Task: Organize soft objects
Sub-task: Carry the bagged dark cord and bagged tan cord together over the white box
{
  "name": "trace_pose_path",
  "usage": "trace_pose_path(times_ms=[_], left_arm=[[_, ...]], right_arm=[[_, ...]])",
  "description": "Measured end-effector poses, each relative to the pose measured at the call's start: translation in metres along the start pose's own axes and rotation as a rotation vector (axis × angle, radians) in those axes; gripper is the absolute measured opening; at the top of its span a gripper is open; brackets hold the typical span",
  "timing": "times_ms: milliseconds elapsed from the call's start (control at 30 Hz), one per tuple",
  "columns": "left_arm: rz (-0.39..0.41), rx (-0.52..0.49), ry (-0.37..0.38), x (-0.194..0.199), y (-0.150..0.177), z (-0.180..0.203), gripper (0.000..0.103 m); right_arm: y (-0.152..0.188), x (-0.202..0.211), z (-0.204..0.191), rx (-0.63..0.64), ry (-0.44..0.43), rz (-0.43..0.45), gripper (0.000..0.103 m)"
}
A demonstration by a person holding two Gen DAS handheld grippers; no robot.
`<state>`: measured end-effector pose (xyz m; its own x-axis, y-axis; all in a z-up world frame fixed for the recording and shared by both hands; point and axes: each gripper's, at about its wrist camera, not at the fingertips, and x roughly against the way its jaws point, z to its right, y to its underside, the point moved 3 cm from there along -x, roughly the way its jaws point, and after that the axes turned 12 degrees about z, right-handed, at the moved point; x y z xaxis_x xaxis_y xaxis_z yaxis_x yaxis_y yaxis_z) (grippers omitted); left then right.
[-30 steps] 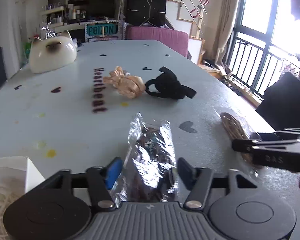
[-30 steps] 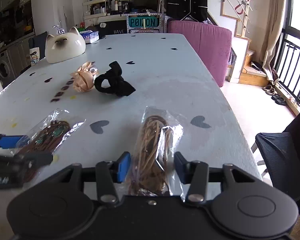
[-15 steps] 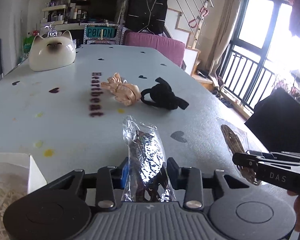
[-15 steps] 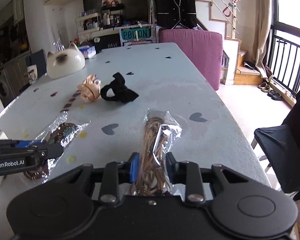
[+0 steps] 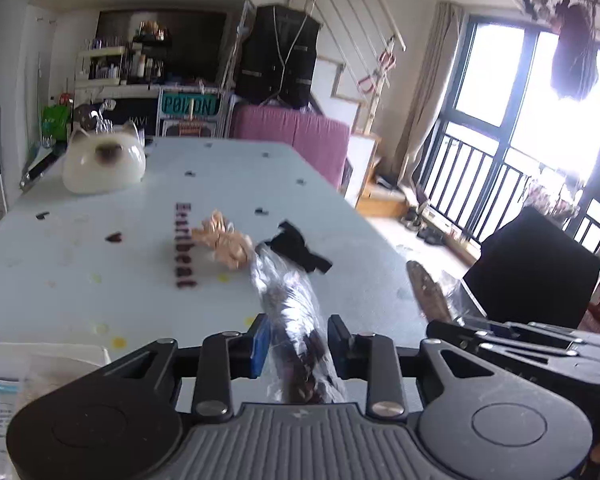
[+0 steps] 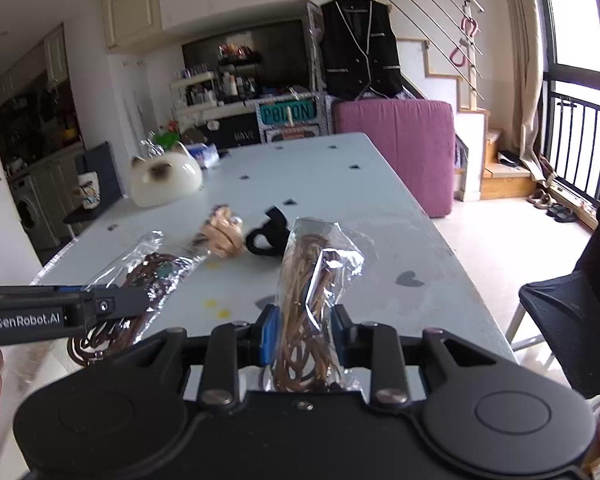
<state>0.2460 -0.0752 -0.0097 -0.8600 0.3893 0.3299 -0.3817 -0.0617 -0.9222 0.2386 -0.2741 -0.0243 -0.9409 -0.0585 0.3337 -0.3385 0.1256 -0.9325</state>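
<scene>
Both packets have been lifted off the surface (image 6: 380, 184) since the earlier frame. Dark-band packet (image 5: 288, 304) is clamped by the closing left hand-held gripper (image 5: 298, 346), tan-band packet (image 6: 312, 280) by the right hand-held gripper (image 6: 306, 334). Long axes are pointed toward the cat figurine (image 5: 104, 164); the white box (image 5: 40, 356) is nearer the left.

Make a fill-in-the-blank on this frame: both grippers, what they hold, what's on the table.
1. The left gripper holds a clear bag of ____ brown cords.
2. The right gripper holds a bag of ____ brown cords.
3. Beside the peach scrunchie on the table lies a ____ one.
4. The white ornament is shaped like a ____ head.

Missing: dark; light; black; cat
</scene>
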Motion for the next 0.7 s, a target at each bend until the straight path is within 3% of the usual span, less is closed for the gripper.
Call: trace_pose_path(times_ms=[167,267,333,400,467,700], left_arm=[[0.053,0.009,0.011,0.032,-0.013,-0.001,0.029],[0.035,-0.009,-0.007,0.04,-0.011,-0.006,0.031],[0.004,-0.024,-0.018,0.039,-0.007,-0.01,0.035],[-0.045,-0.051,-0.035,0.032,0.001,-0.012,0.053],[-0.099,-0.108,-0.033,0.022,0.011,-0.01,0.063],[-0.207,-0.214,-0.024,-0.015,0.043,-0.006,0.066]], right_arm=[[-0.011,0.024,-0.013,-0.012,-0.029,0.043,0.03],[-0.016,0.036,-0.023,-0.005,-0.043,0.061,0.03],[-0.016,0.041,-0.027,0.002,-0.046,0.065,0.03],[-0.015,0.047,-0.03,0.001,-0.05,0.07,0.03],[-0.013,0.05,-0.032,-0.005,-0.056,0.071,0.03],[-0.004,0.049,-0.03,-0.013,-0.064,0.048,0.03]])
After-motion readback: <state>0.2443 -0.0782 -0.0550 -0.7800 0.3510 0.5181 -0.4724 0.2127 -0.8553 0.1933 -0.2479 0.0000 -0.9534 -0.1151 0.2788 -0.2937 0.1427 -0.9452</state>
